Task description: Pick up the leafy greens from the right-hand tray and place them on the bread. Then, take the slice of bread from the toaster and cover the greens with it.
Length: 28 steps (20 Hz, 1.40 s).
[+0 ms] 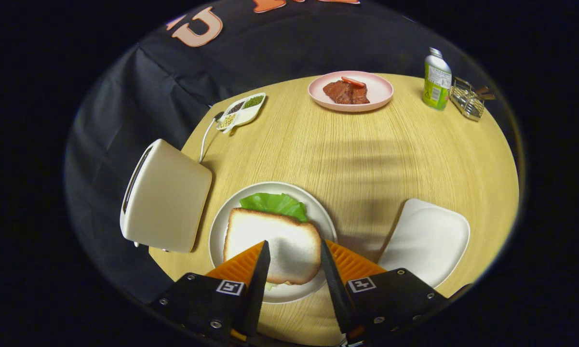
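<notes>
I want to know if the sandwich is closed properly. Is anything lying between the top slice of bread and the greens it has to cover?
Nothing visible does. The top slice of bread lies flat over the greens on the round plate, with a leaf edge poking out beyond it. The gripper hangs above the slice, jaws open either side of it.

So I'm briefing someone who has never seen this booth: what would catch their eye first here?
First, the sandwich on the round white plate: a bread slice lying over the leafy greens, just ahead of the gripper, whose jaws stand open and hold nothing. Next, the pale toaster beside that plate and the white tray on its other side. Across the wooden table sits a pink plate of meat.
</notes>
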Each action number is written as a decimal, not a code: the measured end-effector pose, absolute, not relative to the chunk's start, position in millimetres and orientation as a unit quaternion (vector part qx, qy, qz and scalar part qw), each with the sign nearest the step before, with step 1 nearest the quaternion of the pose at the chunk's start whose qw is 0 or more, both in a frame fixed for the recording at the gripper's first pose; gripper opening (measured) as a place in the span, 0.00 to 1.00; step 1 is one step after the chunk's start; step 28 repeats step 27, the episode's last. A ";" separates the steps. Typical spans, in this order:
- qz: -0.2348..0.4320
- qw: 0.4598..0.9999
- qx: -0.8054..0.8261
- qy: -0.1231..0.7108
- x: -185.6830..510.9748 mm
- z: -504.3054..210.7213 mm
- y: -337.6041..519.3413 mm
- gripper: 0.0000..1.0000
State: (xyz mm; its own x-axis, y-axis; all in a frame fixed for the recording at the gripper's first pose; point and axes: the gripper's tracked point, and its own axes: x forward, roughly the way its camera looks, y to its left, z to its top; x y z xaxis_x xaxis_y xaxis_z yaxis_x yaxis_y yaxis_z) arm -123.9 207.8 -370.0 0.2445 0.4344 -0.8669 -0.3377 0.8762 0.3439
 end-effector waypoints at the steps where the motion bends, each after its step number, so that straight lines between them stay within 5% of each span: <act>1: 0.247 0.799 0.034 0.547 -117.0 -361.0 206.1 0.64; 6: 0.251 0.876 0.032 0.410 -62.1 -261.7 204.6 0.64; 9: 0.240 0.914 0.034 0.325 -30.1 -189.7 194.7 0.73; 17: 0.202 0.972 0.042 0.116 6.4 -19.9 149.9 0.77; 28: 0.129 0.991 0.034 -0.011 8.9 69.8 101.3 0.77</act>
